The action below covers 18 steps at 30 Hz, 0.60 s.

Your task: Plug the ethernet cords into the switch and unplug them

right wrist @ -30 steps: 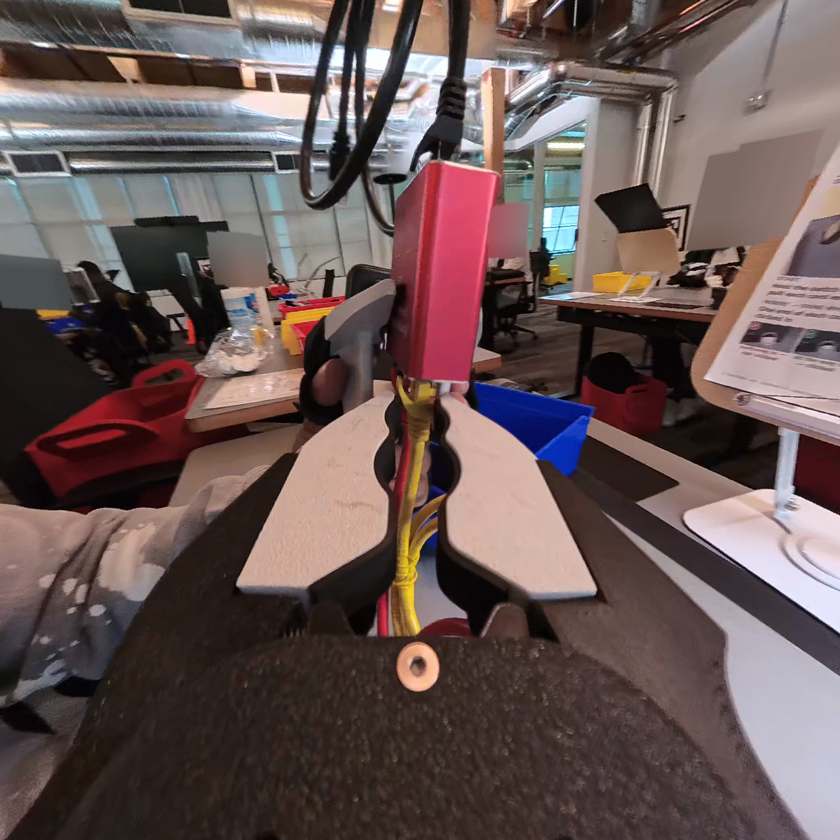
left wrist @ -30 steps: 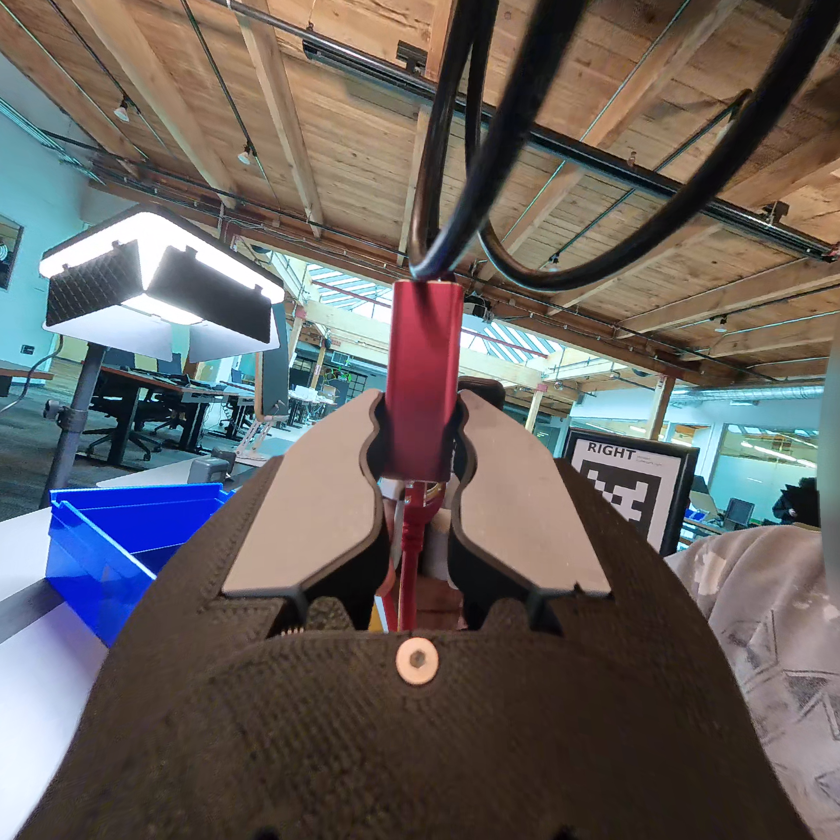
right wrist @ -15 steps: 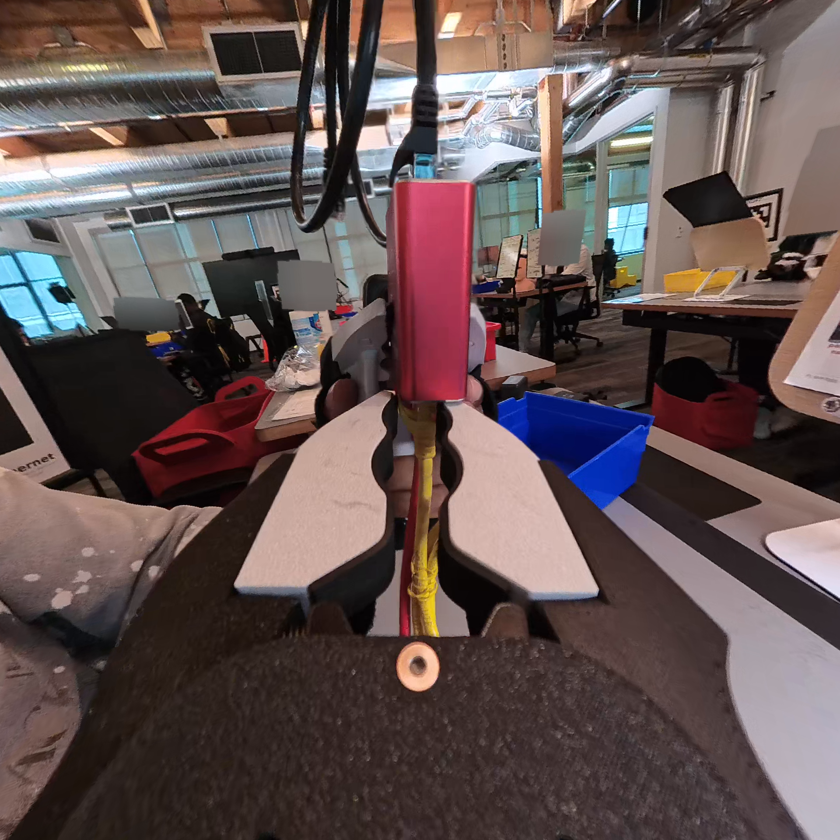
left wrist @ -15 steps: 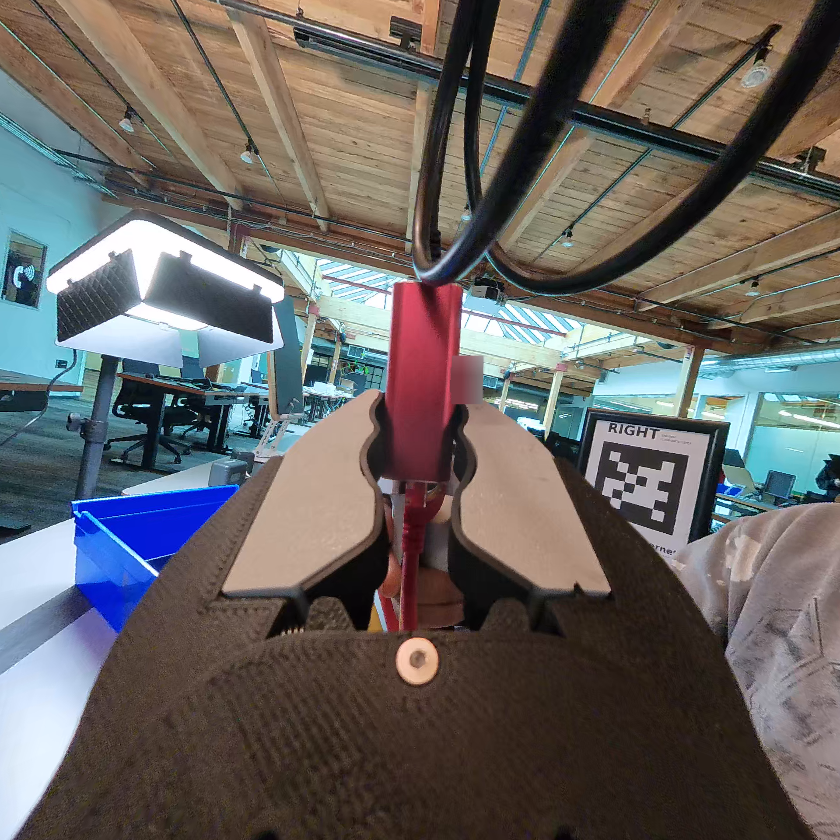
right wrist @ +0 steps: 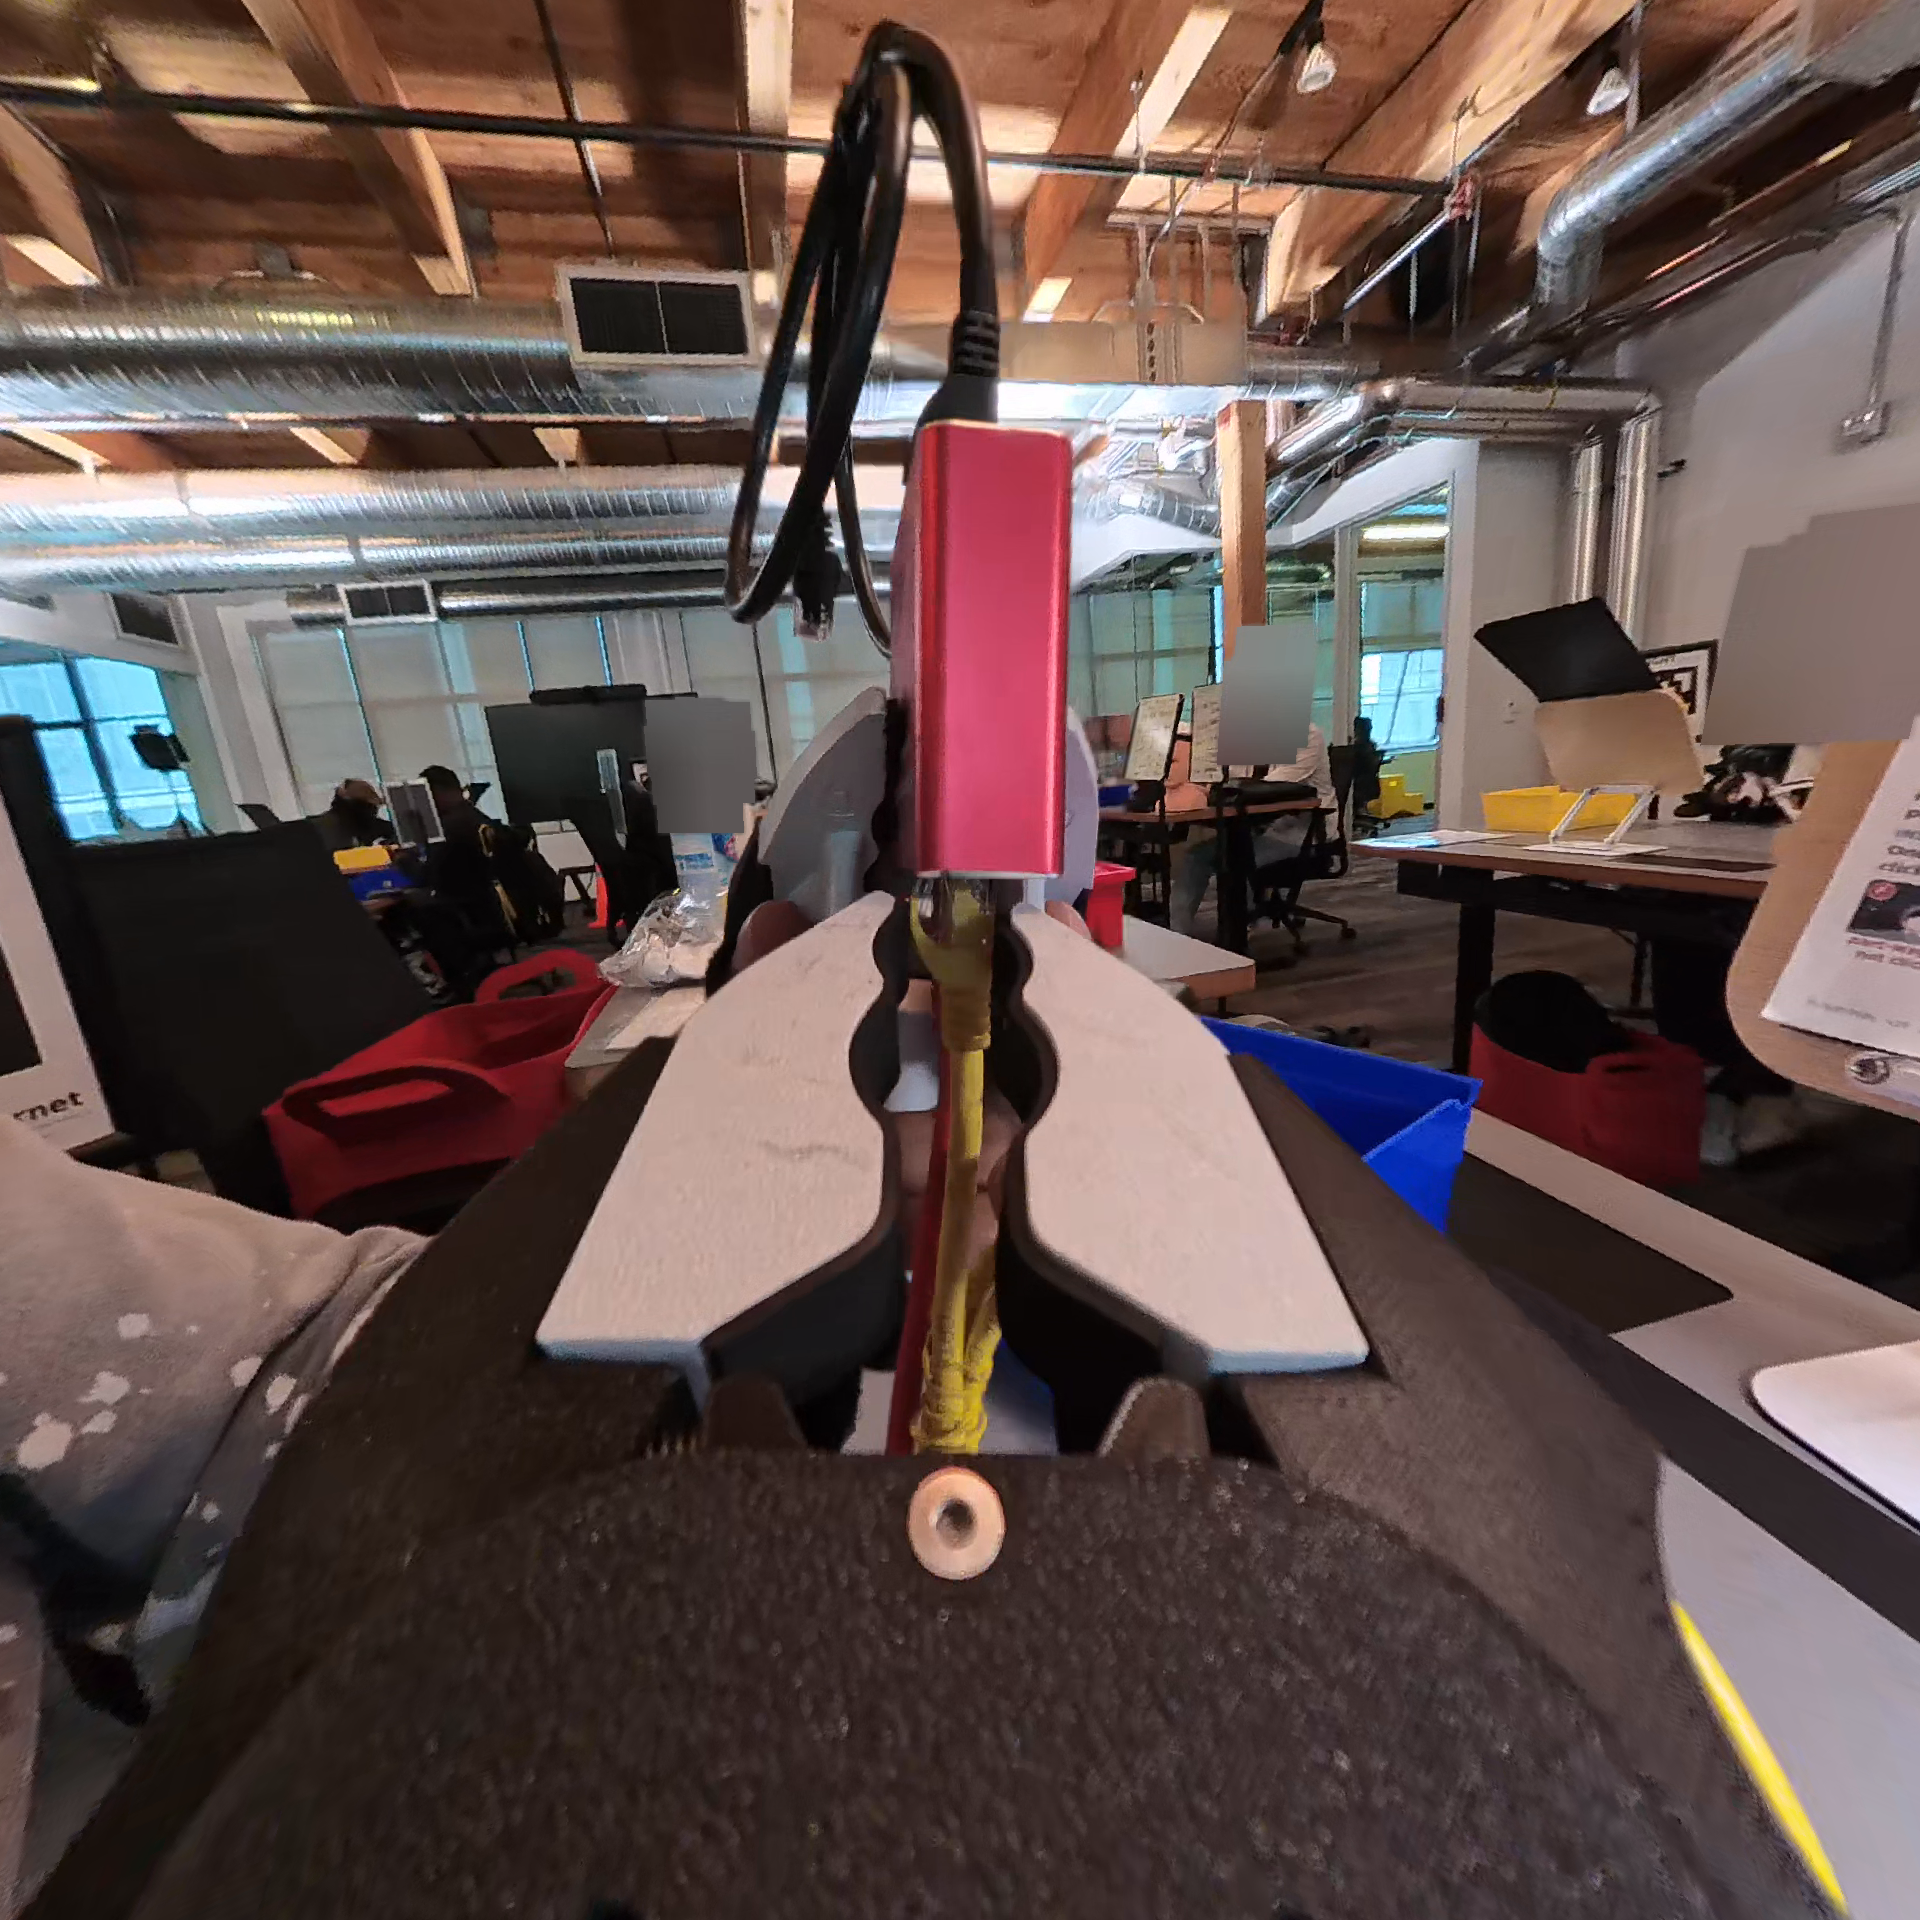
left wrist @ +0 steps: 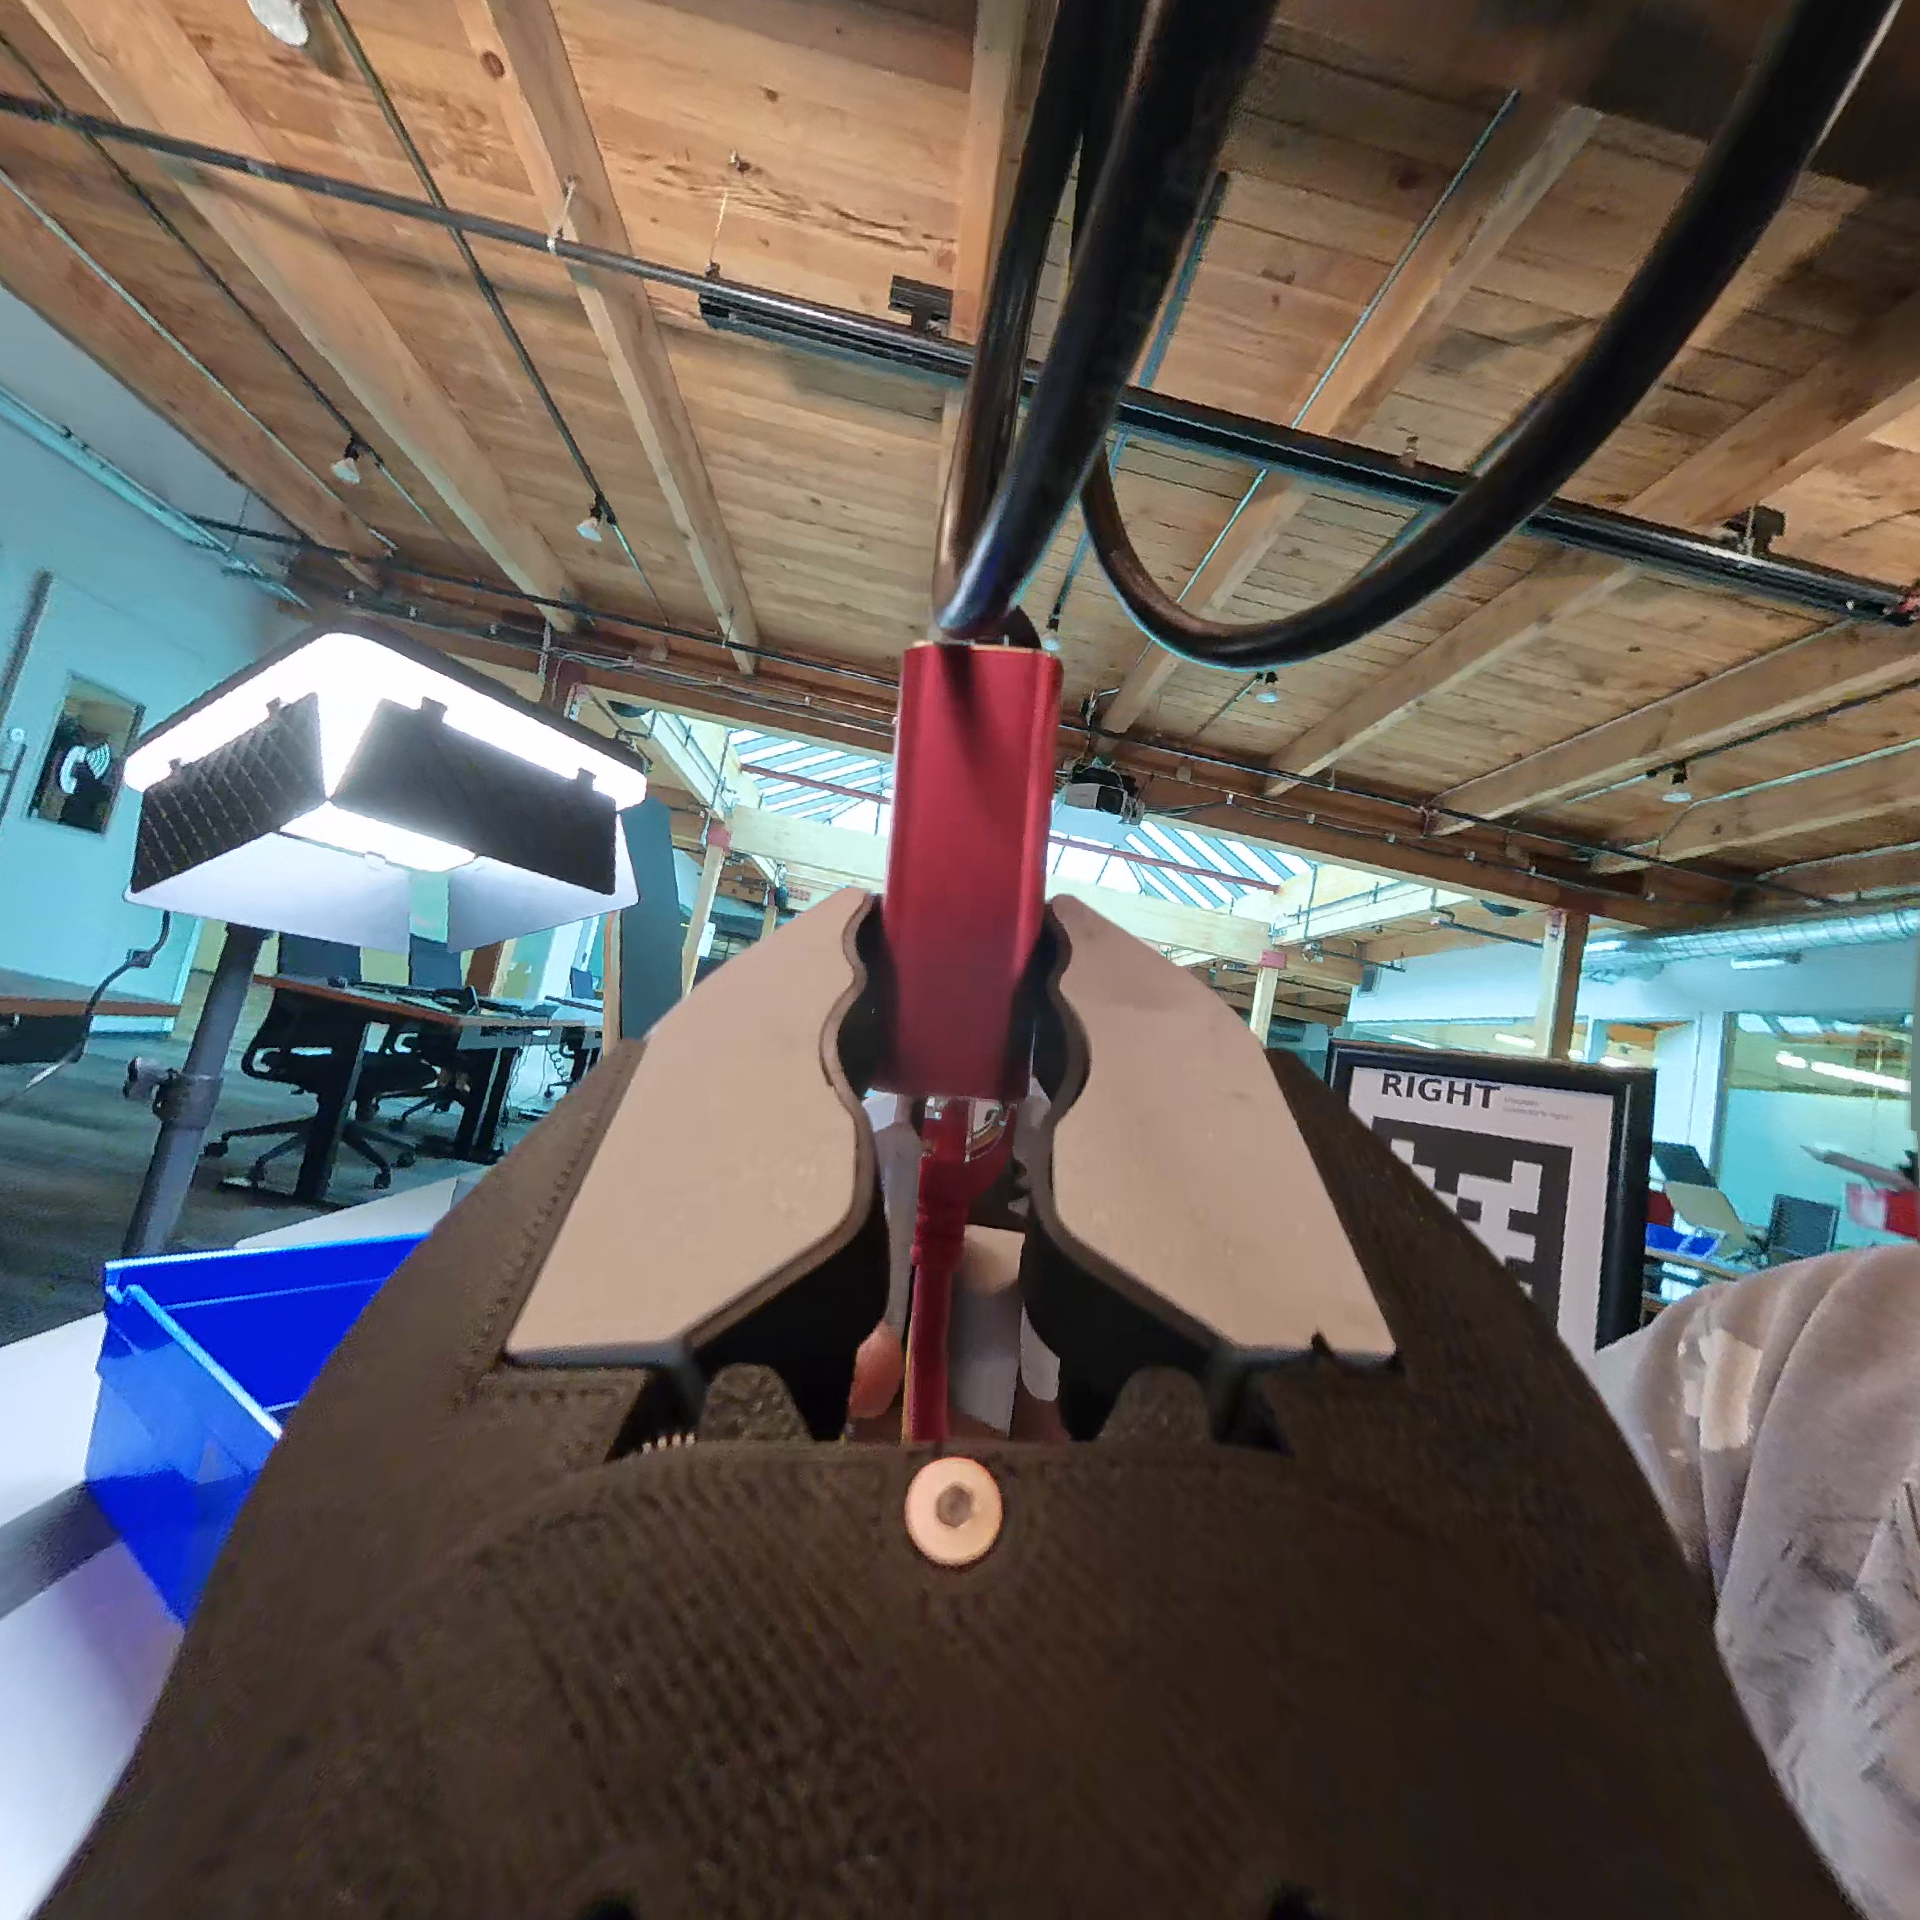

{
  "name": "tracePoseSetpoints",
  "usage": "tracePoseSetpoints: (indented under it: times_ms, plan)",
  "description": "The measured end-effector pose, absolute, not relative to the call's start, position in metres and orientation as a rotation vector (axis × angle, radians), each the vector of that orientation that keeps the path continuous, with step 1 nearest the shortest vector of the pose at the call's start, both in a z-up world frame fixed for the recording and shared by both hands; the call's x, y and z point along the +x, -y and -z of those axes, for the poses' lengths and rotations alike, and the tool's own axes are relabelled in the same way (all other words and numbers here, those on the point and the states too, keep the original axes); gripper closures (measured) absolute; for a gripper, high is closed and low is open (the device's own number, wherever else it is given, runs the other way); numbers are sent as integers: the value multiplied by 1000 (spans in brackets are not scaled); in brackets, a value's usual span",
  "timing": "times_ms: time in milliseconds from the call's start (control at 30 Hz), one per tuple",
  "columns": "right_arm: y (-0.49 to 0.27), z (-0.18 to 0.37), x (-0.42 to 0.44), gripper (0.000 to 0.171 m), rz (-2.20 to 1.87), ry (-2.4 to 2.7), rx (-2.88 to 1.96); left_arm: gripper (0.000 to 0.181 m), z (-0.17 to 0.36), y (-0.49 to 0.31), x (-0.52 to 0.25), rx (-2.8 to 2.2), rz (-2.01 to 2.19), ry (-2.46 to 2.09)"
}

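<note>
At frame centre, the left gripper (left wrist: 961,935) is clamping the red switch (left wrist: 966,873) upright. The right gripper (right wrist: 951,935) is closing its fingers on the plugged yellow cord (right wrist: 961,997), below the switch. Red cord (left wrist: 940,1195) and black cord (right wrist: 971,353) are sitting plugged; unplugging is apparently pending.

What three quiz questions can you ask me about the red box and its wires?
1. True or false: the left gripper is clamped on the switch.
2. The cord in the right gripper is: A yellow, B green, C white.
3. Fill in: the black cord goes into the switch's ____ end.

Key: 1 true; 2 A; 3 top.
</note>
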State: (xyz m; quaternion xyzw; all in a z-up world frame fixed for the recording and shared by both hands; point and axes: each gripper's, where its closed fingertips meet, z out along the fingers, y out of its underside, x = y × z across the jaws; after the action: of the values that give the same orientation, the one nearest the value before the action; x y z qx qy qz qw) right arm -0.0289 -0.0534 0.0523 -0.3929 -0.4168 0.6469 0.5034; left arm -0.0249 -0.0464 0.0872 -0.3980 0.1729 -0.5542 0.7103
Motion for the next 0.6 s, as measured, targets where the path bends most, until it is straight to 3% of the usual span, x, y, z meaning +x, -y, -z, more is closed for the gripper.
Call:
tracePoseSetpoints:
  times_ms: [400, 500, 600]
  plan:
    - [47, -43, -32, 157, -1584, 1068, -1033, 153, -83, 52, -20, -897, 980, -511]
    - [15, -16, -33, 158, -1588, 987, -1187, 154, -119, 82, -45, -709, 1014, -493]
    - [37, -37, -33, 158, -1469, 1110, -1118, 154, -129, 77, -86, -845, 833, -442]
